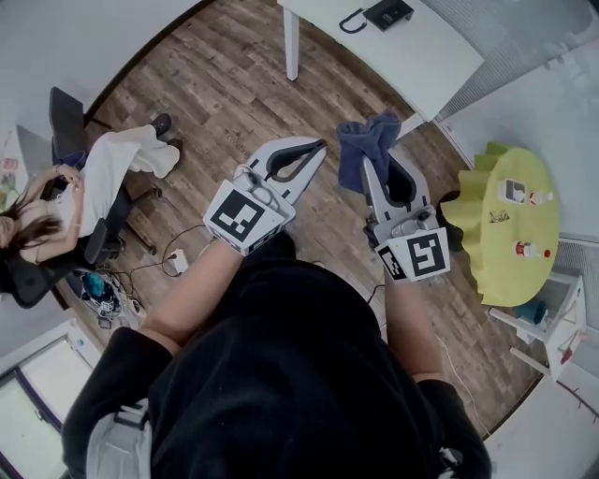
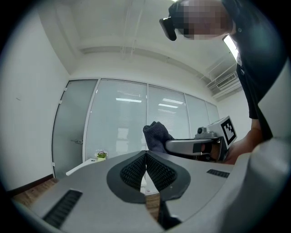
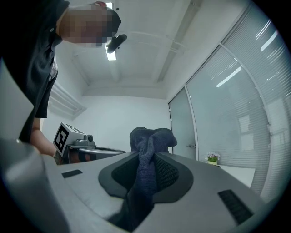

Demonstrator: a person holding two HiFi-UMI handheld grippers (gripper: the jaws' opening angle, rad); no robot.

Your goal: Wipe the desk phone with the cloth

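Over the wooden floor I hold both grippers well apart from the white surface. My left gripper has its jaws pressed together, with nothing between them. My right gripper clamps the dark blue cloth, which bunches above its tips. The desk phone lies near the surface's left-hand edge.

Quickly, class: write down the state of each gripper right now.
Left gripper: shut, nothing between its jaws.
Right gripper: shut on the dark blue cloth.
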